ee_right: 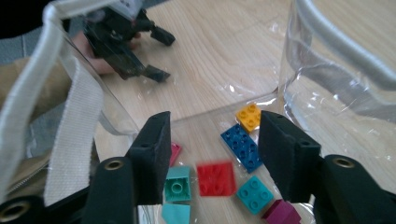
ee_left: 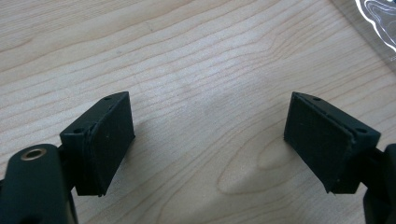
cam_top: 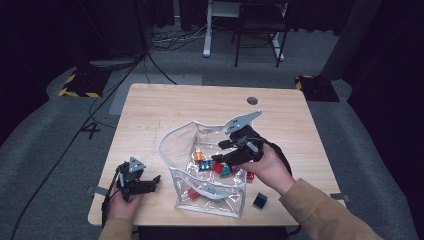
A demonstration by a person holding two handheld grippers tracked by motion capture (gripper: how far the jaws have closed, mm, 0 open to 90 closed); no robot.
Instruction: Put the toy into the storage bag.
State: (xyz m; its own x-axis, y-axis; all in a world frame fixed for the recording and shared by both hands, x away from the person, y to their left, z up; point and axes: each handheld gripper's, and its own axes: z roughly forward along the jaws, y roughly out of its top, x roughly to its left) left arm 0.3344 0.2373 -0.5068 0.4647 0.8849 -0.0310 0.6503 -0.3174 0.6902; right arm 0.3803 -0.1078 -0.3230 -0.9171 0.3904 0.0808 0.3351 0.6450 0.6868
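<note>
The right gripper [ee_right: 212, 154] reaches into the clear pouch [cam_top: 176, 137], jaws apart above a red brick [ee_right: 215, 178] lying free among the bricks inside, likely just dropped. The left gripper [cam_top: 150, 182], at eight o'clock, rests wide open and empty.

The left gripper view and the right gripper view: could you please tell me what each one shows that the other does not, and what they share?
The left gripper view alone shows the left gripper from its own camera, jaws wide apart above bare wood with nothing between them. The right gripper view alone shows the bricks inside the clear bag: a red brick blurred between the parted jaws of the right gripper, a blue brick, an orange brick and teal bricks. Both show the wooden table and part of the bag.
</note>
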